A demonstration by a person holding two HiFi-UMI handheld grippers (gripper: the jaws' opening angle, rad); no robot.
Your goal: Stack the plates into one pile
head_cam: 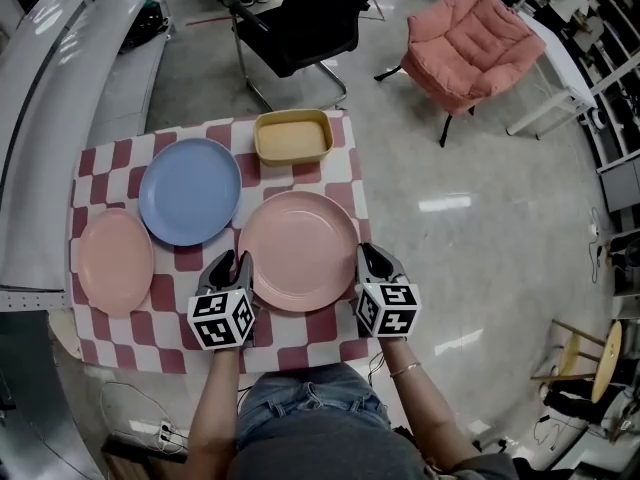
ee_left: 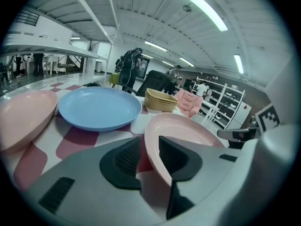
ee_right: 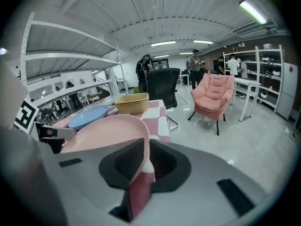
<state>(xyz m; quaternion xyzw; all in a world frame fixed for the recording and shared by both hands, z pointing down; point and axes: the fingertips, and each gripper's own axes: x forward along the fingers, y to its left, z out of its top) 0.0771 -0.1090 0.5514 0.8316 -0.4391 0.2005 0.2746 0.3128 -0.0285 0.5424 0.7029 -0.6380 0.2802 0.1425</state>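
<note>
- The left gripper has its jaws apart. The left rim of the big pink plate stands loosely between them, with a gap on one side.
- The right gripper pinches the same plate's right rim, its jaws narrow on it.
- The plate is over the near right part of the checked cloth.
- A blue plate and a small pink plate lie to the left, and a yellow dish lies behind.
</note>
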